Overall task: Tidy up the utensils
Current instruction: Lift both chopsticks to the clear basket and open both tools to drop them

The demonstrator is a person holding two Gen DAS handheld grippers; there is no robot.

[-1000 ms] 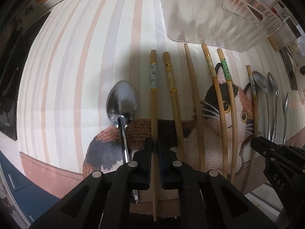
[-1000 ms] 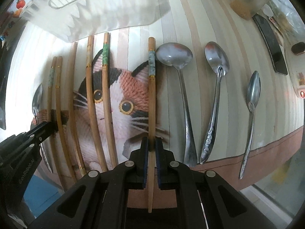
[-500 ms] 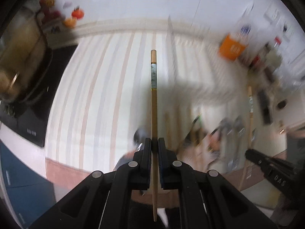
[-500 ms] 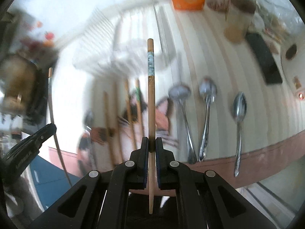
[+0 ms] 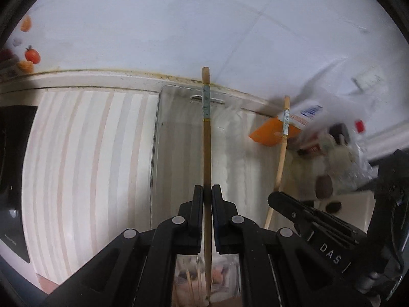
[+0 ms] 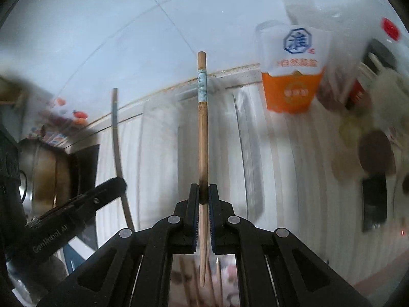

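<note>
- the table (image 5: 76, 153), under its striped cloth, now fills only the lower half of both views, with white wall above; a second ago both cameras looked straight down on the cat-print mat and the row of utensils.
- the clear plastic bin (image 5: 179, 153) that lay at the top edge a second ago now sits directly ahead of the left gripper (image 5: 207, 199), its handle slot at the far end.
- the orange-and-white carton (image 6: 291, 76), only a blur half a second ago, stands near the wall to the right of the bin.
- the left gripper's fingers (image 5: 196, 204) remain clenched on a chopstick (image 5: 206, 153), lifted off the mat and pointing forward above the bin.
- the right gripper (image 6: 203, 199) likewise keeps its fingers (image 6: 193, 204) clamped on the second chopstick (image 6: 202, 140), raised clear of the table; in the left view it shows tilted beside the carton.
- the remaining chopsticks on the cat mat show only as a blurred sliver beneath each gripper.
</note>
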